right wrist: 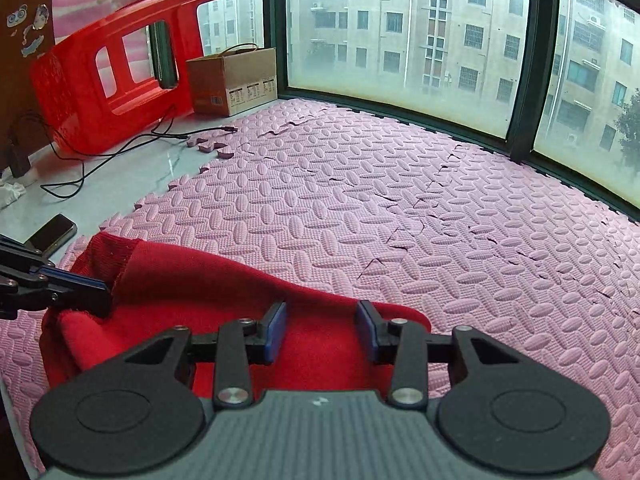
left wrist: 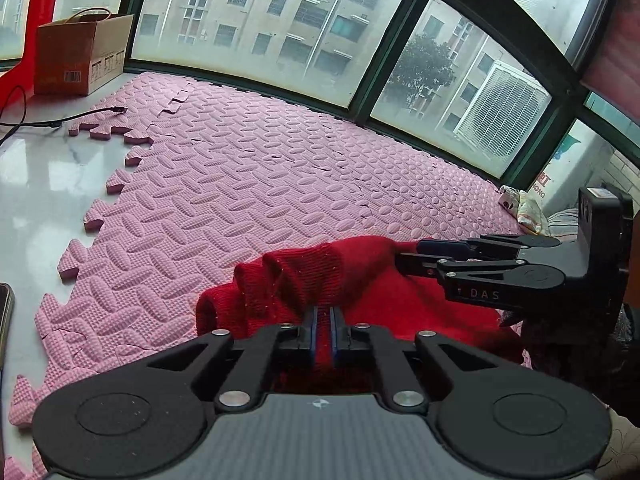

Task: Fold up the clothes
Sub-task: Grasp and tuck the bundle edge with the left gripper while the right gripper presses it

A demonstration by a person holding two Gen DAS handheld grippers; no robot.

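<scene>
A red knitted garment [left wrist: 304, 276] lies bunched on the pink foam mat [left wrist: 240, 184] close in front of me. My left gripper [left wrist: 324, 332] is shut on a fold of it, with red fabric pinched between the blue pads. In the right wrist view the garment [right wrist: 192, 280] spreads out low and to the left. My right gripper [right wrist: 322, 332] stands open just over its near edge, the fabric lying between and under the spread fingers. The left gripper [right wrist: 86, 290] holds the garment's left side there. From the left wrist view the right gripper [left wrist: 408, 256] comes in from the right, against the garment.
A cardboard box [right wrist: 234, 80] and a tipped red plastic stool [right wrist: 100, 72] stand at the back left by the window. A black cable [right wrist: 120, 148] and a phone [right wrist: 52, 234] lie on the marble sill [right wrist: 120, 176]. Patterned cloths [left wrist: 524, 208] sit at the far right.
</scene>
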